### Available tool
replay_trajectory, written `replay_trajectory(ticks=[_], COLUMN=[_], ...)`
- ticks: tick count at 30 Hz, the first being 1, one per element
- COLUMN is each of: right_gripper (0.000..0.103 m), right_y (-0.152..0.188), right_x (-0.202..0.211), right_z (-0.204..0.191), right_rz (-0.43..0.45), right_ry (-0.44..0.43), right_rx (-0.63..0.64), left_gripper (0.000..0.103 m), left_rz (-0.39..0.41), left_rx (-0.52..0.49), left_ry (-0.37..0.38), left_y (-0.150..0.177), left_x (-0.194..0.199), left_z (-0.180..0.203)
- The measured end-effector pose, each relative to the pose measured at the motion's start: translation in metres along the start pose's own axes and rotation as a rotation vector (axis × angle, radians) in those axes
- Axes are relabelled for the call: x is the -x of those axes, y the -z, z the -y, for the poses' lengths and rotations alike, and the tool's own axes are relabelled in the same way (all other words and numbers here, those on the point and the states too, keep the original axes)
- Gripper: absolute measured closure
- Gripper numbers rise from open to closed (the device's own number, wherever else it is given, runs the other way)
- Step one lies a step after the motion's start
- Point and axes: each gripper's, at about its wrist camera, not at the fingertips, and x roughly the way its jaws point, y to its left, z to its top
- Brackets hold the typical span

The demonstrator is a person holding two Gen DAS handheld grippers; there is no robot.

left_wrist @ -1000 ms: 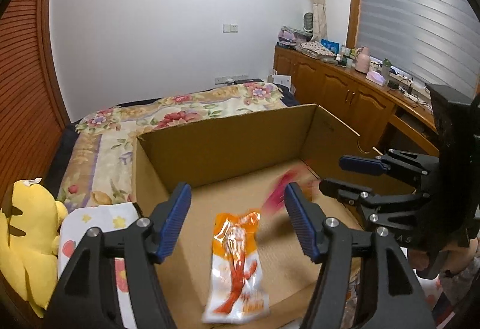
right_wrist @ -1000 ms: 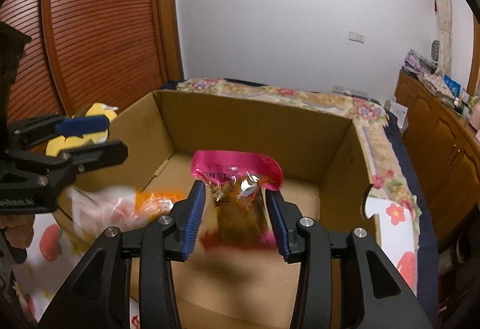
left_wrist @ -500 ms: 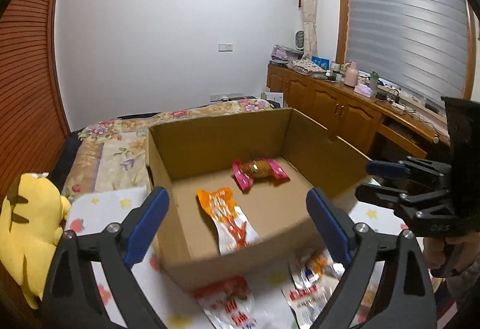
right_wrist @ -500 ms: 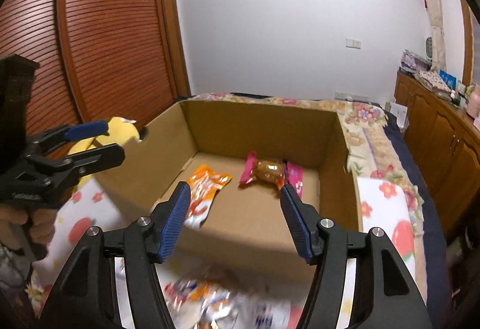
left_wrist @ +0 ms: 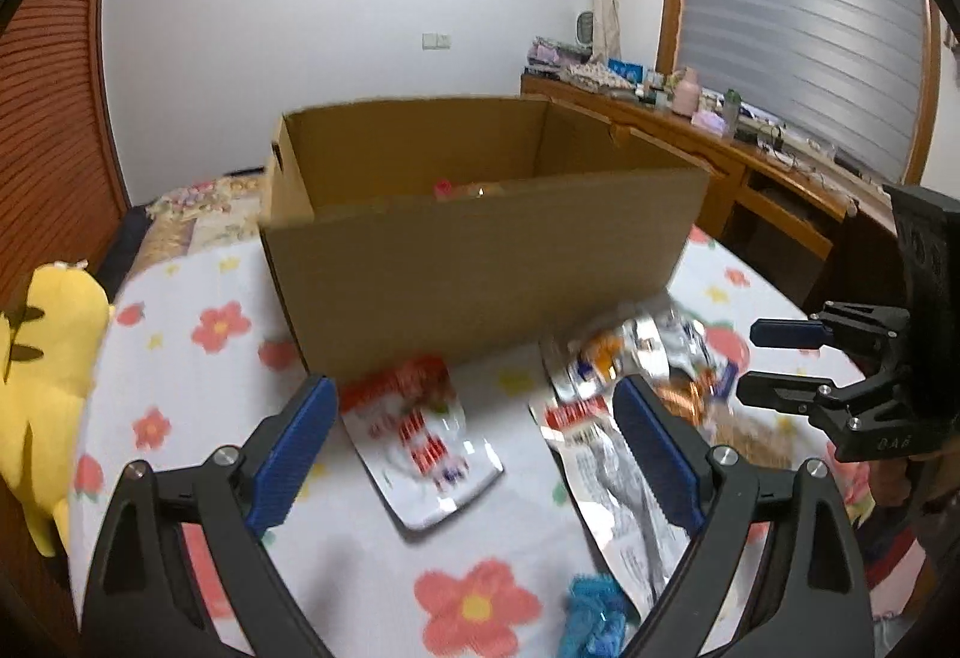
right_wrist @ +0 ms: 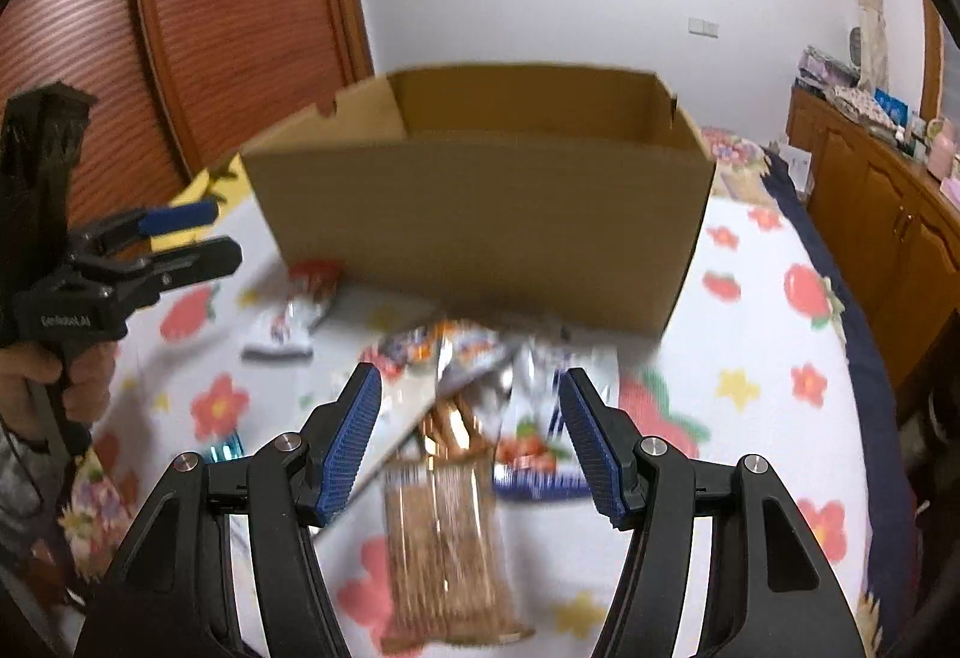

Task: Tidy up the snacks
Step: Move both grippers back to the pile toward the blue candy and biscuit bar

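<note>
An open cardboard box (left_wrist: pixel 474 268) stands on the flowered cloth; it also shows in the right wrist view (right_wrist: pixel 480 214). A pink snack (left_wrist: pixel 447 187) peeks over its near wall. My left gripper (left_wrist: pixel 474 448) is open and empty, low over a red and white snack packet (left_wrist: pixel 423 436) in front of the box. My right gripper (right_wrist: pixel 471 439) is open and empty over a heap of silver packets (right_wrist: pixel 480 370) and a brown biscuit pack (right_wrist: pixel 447 544). The heap also shows in the left wrist view (left_wrist: pixel 636 364).
A yellow plush toy (left_wrist: pixel 36 358) lies at the left. A blue crumpled wrapper (left_wrist: pixel 594 616) lies near the front edge. A wooden sideboard (left_wrist: pixel 750 178) with small items runs along the right. The flowered cloth (right_wrist: pixel 780 370) spreads right of the box.
Both grippers have pulled back from the box and dropped low toward the loose packets in front of it. The box floor with its two snacks is now hidden behind the near wall.
</note>
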Motion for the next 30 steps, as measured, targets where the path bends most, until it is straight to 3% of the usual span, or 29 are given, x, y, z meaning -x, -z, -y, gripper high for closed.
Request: replay_trajectory(ticks=[14,24,30], right_gripper=[0.042,0.045,0.050], right_y=[0.050,0.055,0.054], right_x=[-0.009,-0.016,-0.020], right_z=[-0.010,-0.010,-0.011], right_rz=[-0.091,-0.087,-0.085], right_ry=[-0.044,-0.009,0.011], right_rx=[-0.016,-0.014,0.003], left_gripper=[0.010,0.011,0.022], left_rz=[-0.093,-0.166,-0.190], left_rx=[-0.008,0.012,-0.007], left_ry=[0.032,0.048,0.073], left_y=[0.051,0.078,0.084], left_x=[0.015,0.018,0.020], left_z=[0.016,0.009,0.015])
